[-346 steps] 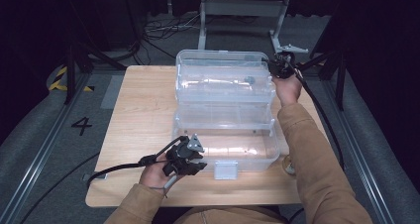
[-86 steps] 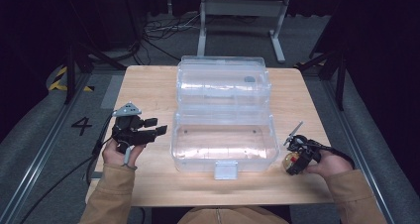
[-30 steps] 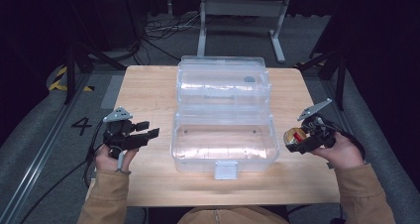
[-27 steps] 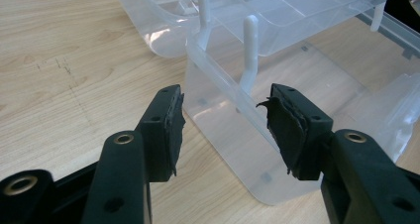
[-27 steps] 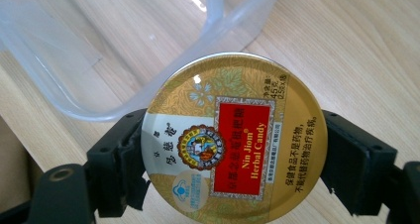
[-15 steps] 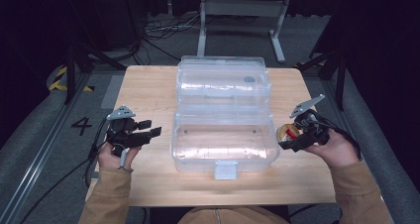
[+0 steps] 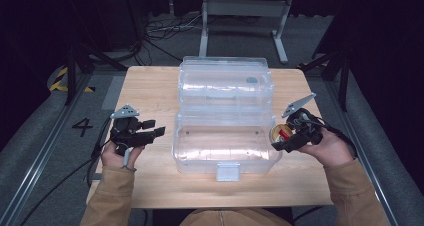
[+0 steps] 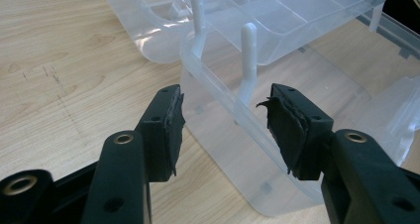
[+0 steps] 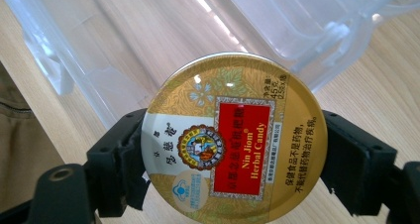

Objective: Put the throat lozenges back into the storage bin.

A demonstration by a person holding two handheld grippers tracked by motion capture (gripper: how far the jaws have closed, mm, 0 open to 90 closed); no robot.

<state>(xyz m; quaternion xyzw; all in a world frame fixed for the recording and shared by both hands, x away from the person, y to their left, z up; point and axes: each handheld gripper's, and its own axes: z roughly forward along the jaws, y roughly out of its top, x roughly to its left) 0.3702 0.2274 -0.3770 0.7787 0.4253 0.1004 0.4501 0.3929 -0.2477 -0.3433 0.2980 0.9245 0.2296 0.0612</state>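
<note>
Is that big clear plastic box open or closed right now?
Open. The clear box has its lid swung back flat on the table, and its bare inside shows beyond the candy tin.

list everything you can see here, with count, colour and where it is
candy tin: one, gold with a red label, clamped between the right gripper's jaws at the box's right end
storage box: one, clear plastic, open, mid-table, with a raised tray behind it
table: one, light wood
metal stand: one, grey, on the floor beyond the table
floor mark "4": one, black, left of the table
left gripper: one, black, jaws apart, at the box's left end
right gripper: one, black
sleeves: two, tan
</note>
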